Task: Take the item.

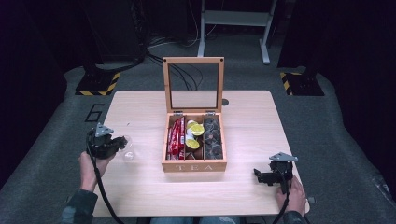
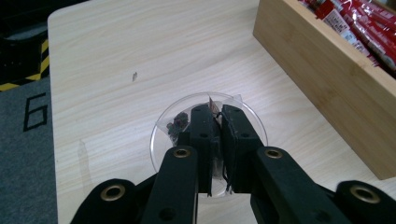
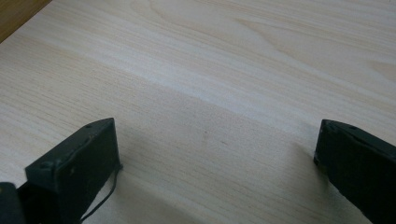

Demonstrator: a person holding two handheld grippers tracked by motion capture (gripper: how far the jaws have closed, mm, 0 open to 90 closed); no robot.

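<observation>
My left gripper [image 2: 214, 116] is clamped on the rim of a clear plastic cup [image 2: 164, 128], dark bits inside, left of the tea box | wooden tea box [image 1: 194, 165], lid up, at table [image 1: 140, 186] centre | my right gripper [image 1: 262, 177] spread wide over bare wood near the right edge

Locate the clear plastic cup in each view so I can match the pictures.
High view: the clear plastic cup lies at the left gripper, left of the tea box.
Left gripper view: cup lower centre, clamped between the jaws.
Right gripper view: bare table; no cup in it.
Shared landmark: the tea box's wooden wall.
</observation>
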